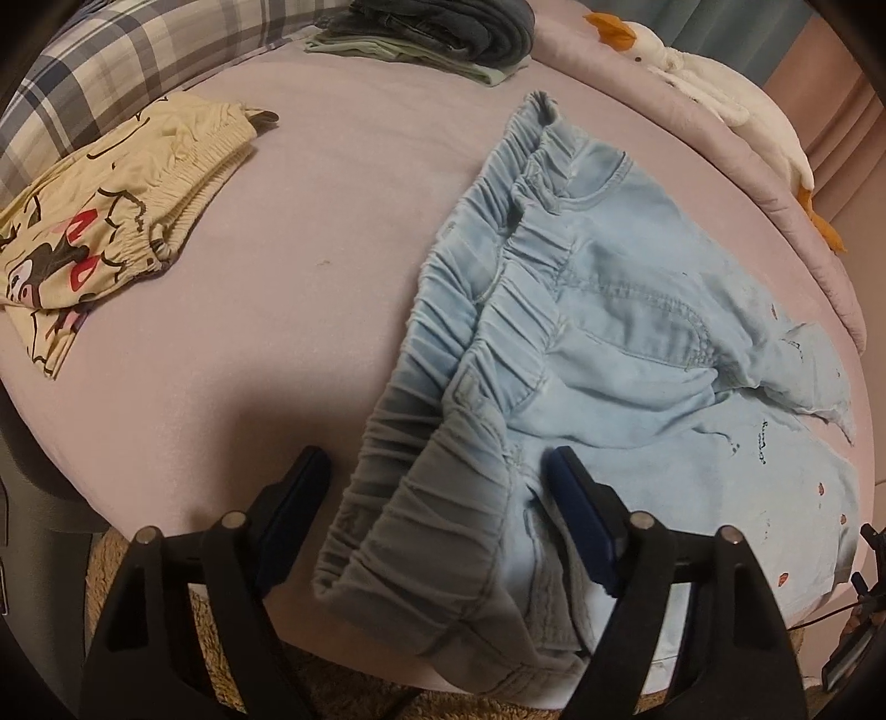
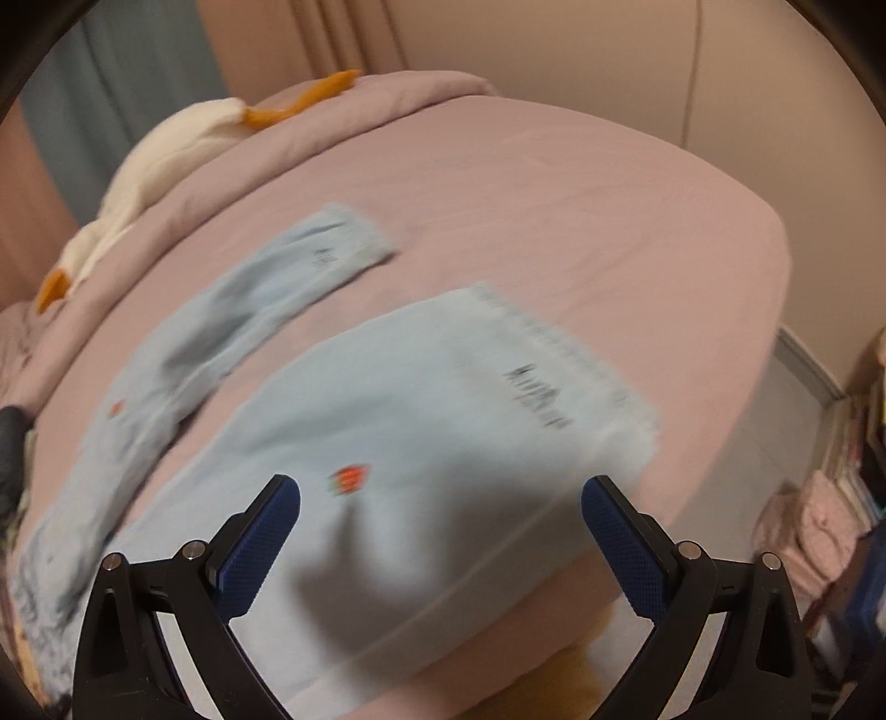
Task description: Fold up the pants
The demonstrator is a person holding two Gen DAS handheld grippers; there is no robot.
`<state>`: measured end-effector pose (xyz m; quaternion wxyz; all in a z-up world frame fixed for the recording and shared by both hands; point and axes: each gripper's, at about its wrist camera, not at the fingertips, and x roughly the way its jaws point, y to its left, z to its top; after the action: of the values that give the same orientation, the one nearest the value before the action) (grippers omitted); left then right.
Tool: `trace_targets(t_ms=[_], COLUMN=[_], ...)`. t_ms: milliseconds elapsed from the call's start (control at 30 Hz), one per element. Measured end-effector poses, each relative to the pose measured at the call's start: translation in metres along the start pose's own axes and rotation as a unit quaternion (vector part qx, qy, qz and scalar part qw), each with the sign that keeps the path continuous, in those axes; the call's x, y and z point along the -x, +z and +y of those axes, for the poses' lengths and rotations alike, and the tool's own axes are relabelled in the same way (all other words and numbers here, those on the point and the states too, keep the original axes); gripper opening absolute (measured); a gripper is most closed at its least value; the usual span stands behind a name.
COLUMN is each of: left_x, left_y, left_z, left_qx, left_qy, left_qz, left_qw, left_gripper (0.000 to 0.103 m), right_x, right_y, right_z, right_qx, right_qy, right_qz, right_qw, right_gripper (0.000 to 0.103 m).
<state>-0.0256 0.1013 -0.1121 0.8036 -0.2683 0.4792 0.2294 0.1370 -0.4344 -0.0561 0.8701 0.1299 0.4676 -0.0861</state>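
Light blue pants lie spread on the pink bed, elastic waistband towards the left and both legs running off to the right. My left gripper hangs just over the near end of the waistband, its jaws wide apart with the gathered band between them; the left pad is clear of the cloth. In the blurred right wrist view the pants show a frayed hem, dark lettering and a small red print. My right gripper is open above the near leg, holding nothing. The far leg lies apart from it.
Cream printed pants lie folded at the left. A stack of dark and green clothes sits at the back, beside a plaid pillow. A white plush goose lies along the far edge. The bed's near edge is just below both grippers.
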Motion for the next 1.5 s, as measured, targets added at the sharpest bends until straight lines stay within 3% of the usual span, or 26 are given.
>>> trace_targets(t_ms=[100, 233, 333, 433, 533, 600, 633, 667, 700, 800, 933, 1067, 1233, 1333, 1500], left_x=[0.000, 0.001, 0.002, 0.003, 0.011, 0.019, 0.025, 0.028, 0.032, 0.036, 0.019, 0.009, 0.020, 0.008, 0.014], left_y=[0.000, -0.002, -0.003, -0.004, -0.004, -0.001, 0.002, 0.005, 0.007, 0.012, 0.006, 0.003, 0.007, 0.004, 0.004], left_z=[-0.001, -0.003, -0.003, -0.001, 0.001, 0.005, 0.008, 0.011, 0.013, 0.023, 0.034, 0.034, 0.027, 0.030, 0.036], left_qx=[0.002, 0.007, 0.017, 0.030, 0.032, 0.035, 0.036, 0.037, 0.040, 0.042, 0.043, 0.043, 0.033, 0.031, 0.029], left_qy=[-0.010, -0.037, -0.062, -0.080, -0.092, -0.098, -0.105, -0.107, -0.109, -0.103, -0.091, -0.088, -0.079, -0.072, -0.071], left_qz=[0.002, 0.006, 0.011, 0.012, 0.004, -0.007, -0.015, -0.020, -0.025, -0.032, 0.005, 0.019, 0.009, 0.026, 0.030], left_qw=[1.0000, 0.9993, 0.9979, 0.9963, 0.9953, 0.9945, 0.9938, 0.9933, 0.9929, 0.9933, 0.9949, 0.9951, 0.9963, 0.9966, 0.9966], left_gripper=[0.069, 0.047, 0.040, 0.037, 0.035, 0.034, 0.034, 0.034, 0.034, 0.034, 0.035, 0.036, 0.036, 0.040, 0.044], right_x=[-0.012, -0.027, -0.039, -0.038, -0.038, -0.038, -0.036, -0.035, -0.034, -0.011, 0.002, -0.032, -0.023, -0.011, -0.038], right_y=[0.010, 0.016, 0.015, 0.014, 0.017, 0.021, 0.024, 0.029, 0.032, 0.039, 0.032, 0.017, 0.028, 0.034, 0.027], right_z=[-0.021, -0.039, -0.046, -0.047, -0.046, -0.043, -0.041, -0.040, -0.040, -0.035, -0.036, -0.052, -0.056, -0.047, -0.061], right_qx=[-0.014, -0.030, -0.053, -0.061, -0.057, -0.048, -0.044, -0.047, -0.053, -0.051, -0.060, -0.076, -0.071, -0.048, -0.075], right_qy=[-0.021, -0.018, 0.001, 0.000, -0.017, -0.025, -0.014, 0.019, 0.045, 0.050, 0.075, 0.057, 0.056, 0.046, 0.027], right_qz=[0.010, 0.028, 0.049, 0.041, 0.030, 0.023, 0.019, 0.022, 0.024, -0.002, -0.012, 0.040, 0.022, 0.003, 0.038], right_qw=[1.000, 0.999, 0.997, 0.997, 0.998, 0.998, 0.999, 0.998, 0.997, 0.997, 0.995, 0.995, 0.996, 0.998, 0.996], right_gripper=[0.102, 0.102, 0.099, 0.095, 0.074, 0.049, 0.024, 0.007, 0.007, 0.007, 0.007, 0.006, 0.006, 0.006, 0.013])
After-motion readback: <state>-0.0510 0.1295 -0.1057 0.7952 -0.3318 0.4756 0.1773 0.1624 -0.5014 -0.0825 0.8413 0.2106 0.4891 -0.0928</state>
